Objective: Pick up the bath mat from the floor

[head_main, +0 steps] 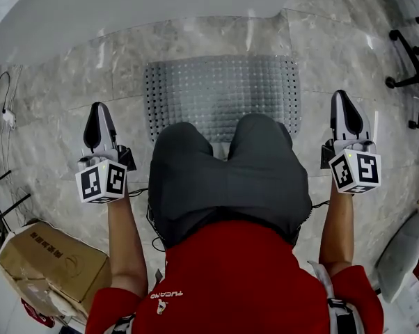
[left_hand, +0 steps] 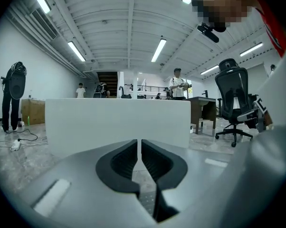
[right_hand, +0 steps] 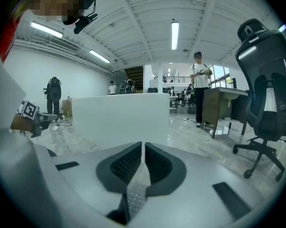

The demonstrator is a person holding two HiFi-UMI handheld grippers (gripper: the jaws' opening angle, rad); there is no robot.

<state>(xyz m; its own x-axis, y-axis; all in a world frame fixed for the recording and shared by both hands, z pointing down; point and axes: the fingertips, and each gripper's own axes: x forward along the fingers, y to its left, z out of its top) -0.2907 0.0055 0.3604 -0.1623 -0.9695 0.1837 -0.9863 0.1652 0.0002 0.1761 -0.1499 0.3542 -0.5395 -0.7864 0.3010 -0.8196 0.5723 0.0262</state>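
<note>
We see the left gripper with its 2 jaws pressed together and nothing between them; its own view shows the same, only a thin slit left between the dark ribbed pads. The right gripper matches it: jaws closed and empty, pads meeting in front of the camera. Both grippers point forward, level with each other, 1 on either side of the person's knees in grey shorts.

The bath mat lies flat on the marble floor between the 2 grippers, just ahead of the knees, which cover its near edge. It is grey and translucent, with rows of small bumps. Neither gripper touches it; each sits beside 1 of its short edges.

Beyond the mat stands a white panel, which fills the middle of both gripper views. A cardboard box sits at the person's left, and a black office chair stands at the far right.
</note>
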